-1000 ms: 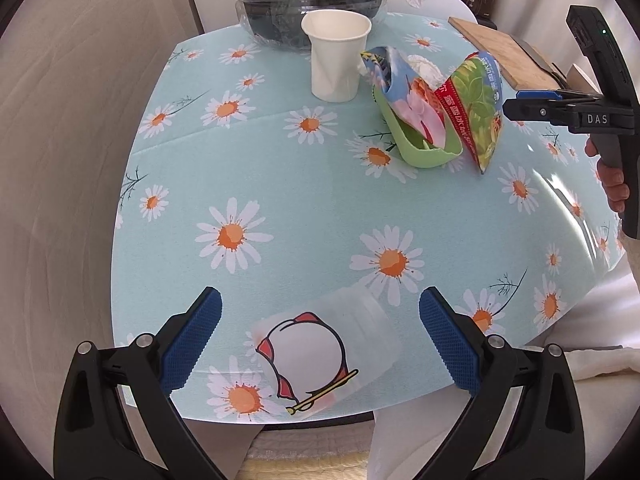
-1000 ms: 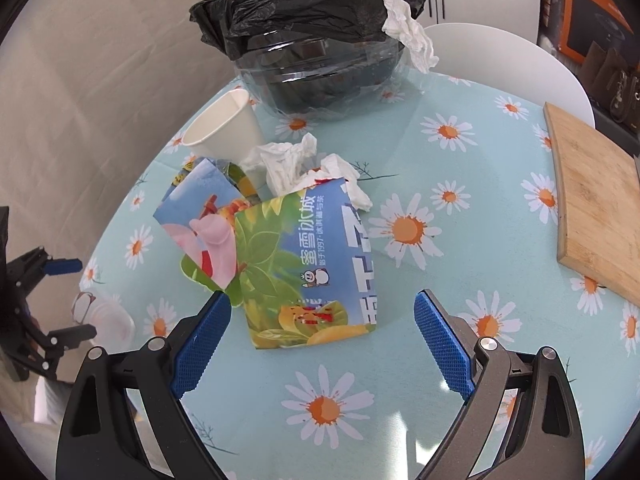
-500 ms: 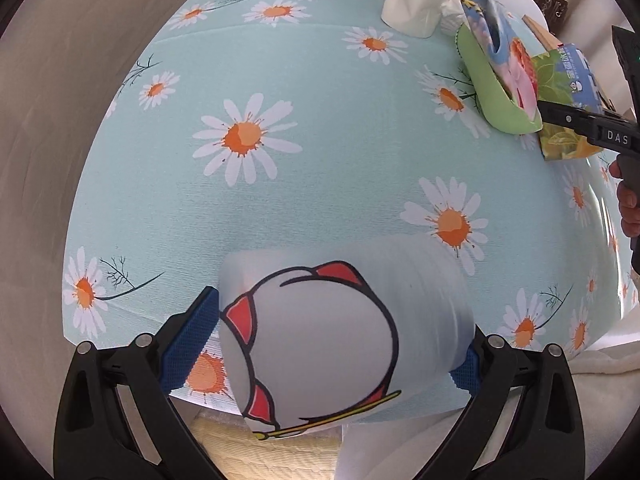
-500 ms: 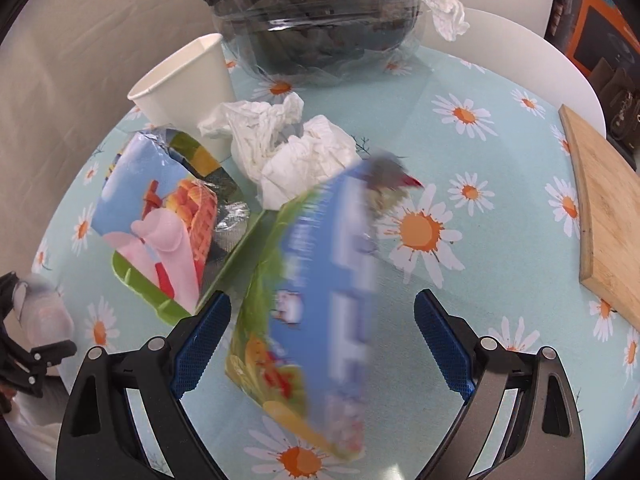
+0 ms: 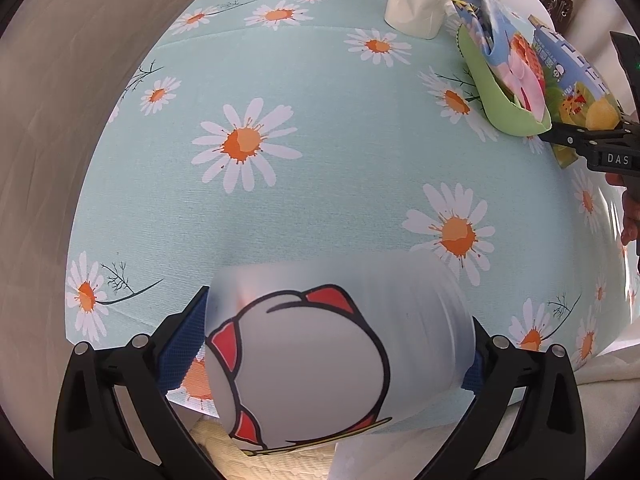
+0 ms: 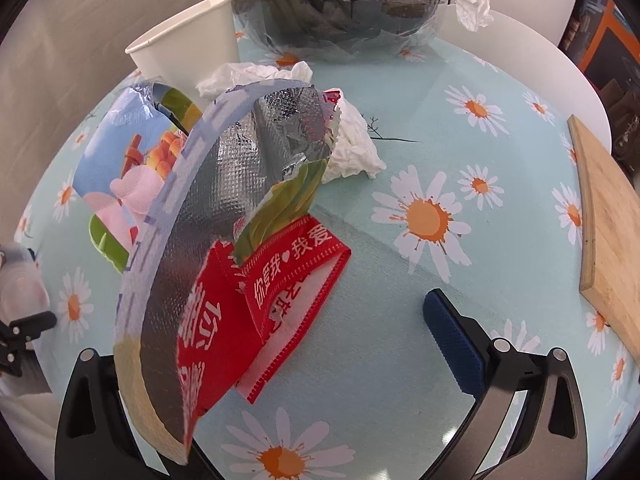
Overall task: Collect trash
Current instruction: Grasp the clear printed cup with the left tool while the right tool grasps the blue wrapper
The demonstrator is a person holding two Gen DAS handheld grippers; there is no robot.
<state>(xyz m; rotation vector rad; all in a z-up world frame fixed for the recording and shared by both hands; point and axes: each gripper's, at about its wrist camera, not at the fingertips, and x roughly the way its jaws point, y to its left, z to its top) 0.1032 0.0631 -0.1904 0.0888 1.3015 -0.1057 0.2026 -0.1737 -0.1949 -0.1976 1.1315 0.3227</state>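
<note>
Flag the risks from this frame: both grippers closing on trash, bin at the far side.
1. The left gripper brackets the translucent cartoon cup at the table's near edge; squeezing thin plastic could crush or squirt it off.
2. The snack bag stands between the right gripper's fingers, still wide apart; it may flop sideways before contact.
3. The paper cup and tissues lie between the bag and the lined bin; a low carry could knock them.

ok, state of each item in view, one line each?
plastic cup: between left gripper pads, looks gripped
snack bag: torn open, foil showing, against right gripper, jaws open
paper cup: upright, interior hidden
trash bin: black liner, open
green dish: wrapper inside
</note>
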